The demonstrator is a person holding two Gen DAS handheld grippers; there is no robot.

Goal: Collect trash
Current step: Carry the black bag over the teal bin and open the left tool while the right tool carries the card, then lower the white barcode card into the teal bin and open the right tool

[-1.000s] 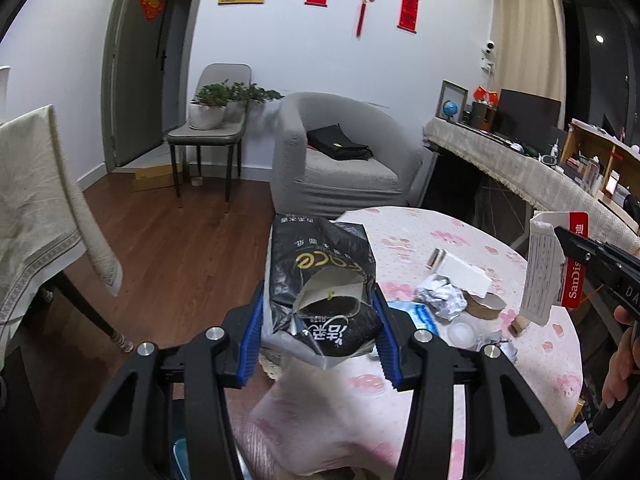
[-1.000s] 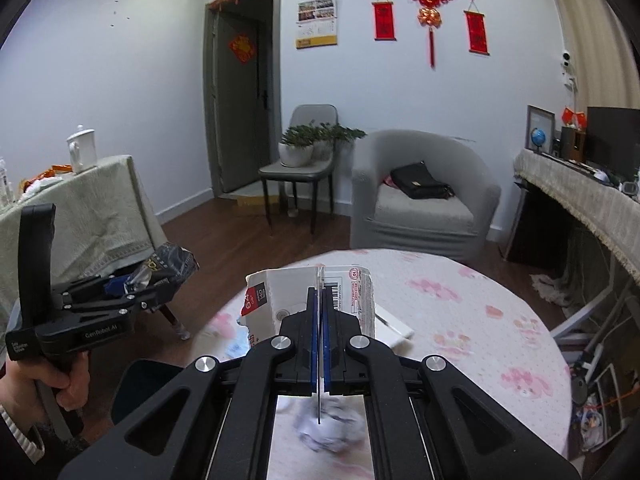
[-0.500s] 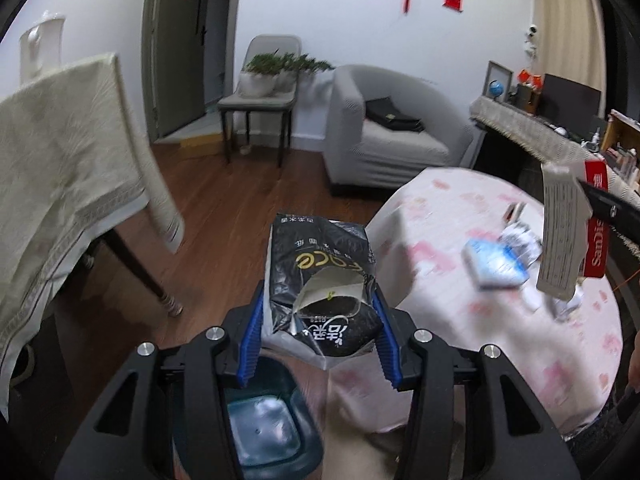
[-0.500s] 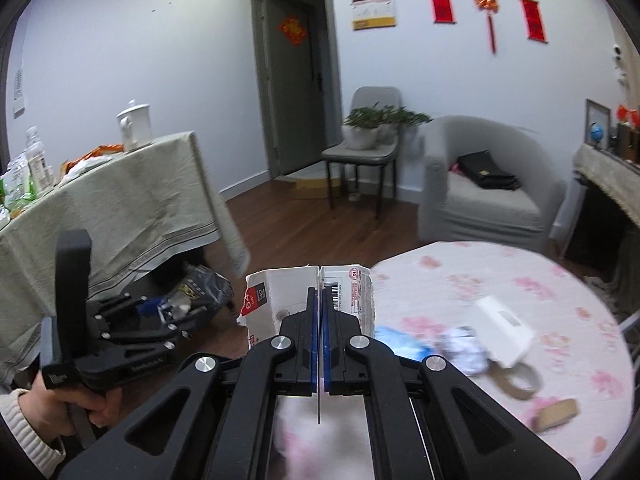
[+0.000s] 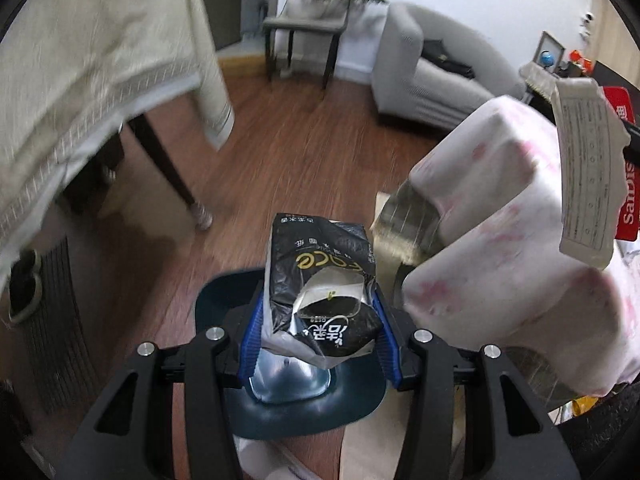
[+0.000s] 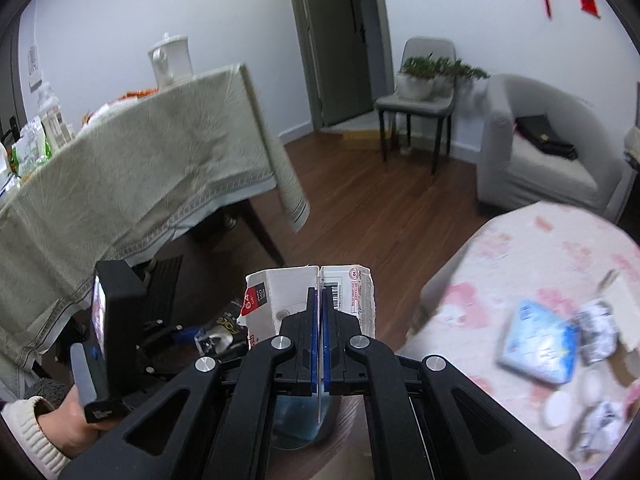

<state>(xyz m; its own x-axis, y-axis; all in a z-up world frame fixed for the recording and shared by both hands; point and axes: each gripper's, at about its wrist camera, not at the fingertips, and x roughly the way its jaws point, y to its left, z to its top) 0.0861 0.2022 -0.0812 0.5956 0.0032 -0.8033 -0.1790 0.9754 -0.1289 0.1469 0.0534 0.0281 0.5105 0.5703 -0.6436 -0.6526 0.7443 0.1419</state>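
Note:
My left gripper (image 5: 320, 322) is shut on a torn black snack bag (image 5: 316, 276) and points down, the bag hanging over a dark teal trash bin (image 5: 212, 304) with a clear liner. My right gripper (image 6: 320, 300) is shut on a flat white and red card package (image 6: 276, 296); that package (image 5: 584, 168) also shows at the right of the left wrist view. In the right wrist view the left gripper (image 6: 208, 338) and its bag (image 6: 224, 325) are just left of my fingers, and the bin (image 6: 296, 420) lies below them. A hand (image 6: 76, 412) grips the left handle.
The round table with pink floral cloth (image 6: 540, 272) stands to the right with a blue packet (image 6: 540, 344), crumpled foil (image 6: 598, 332) and a white lid (image 6: 560, 408). A beige-clothed table (image 6: 140, 160) is on the left. Beyond are wooden floor, a chair (image 6: 420, 104) and an armchair (image 6: 540, 152).
Both grippers have swung left off the round table and tipped downward, each keeping hold of its trash. The bin has come into view beneath them.

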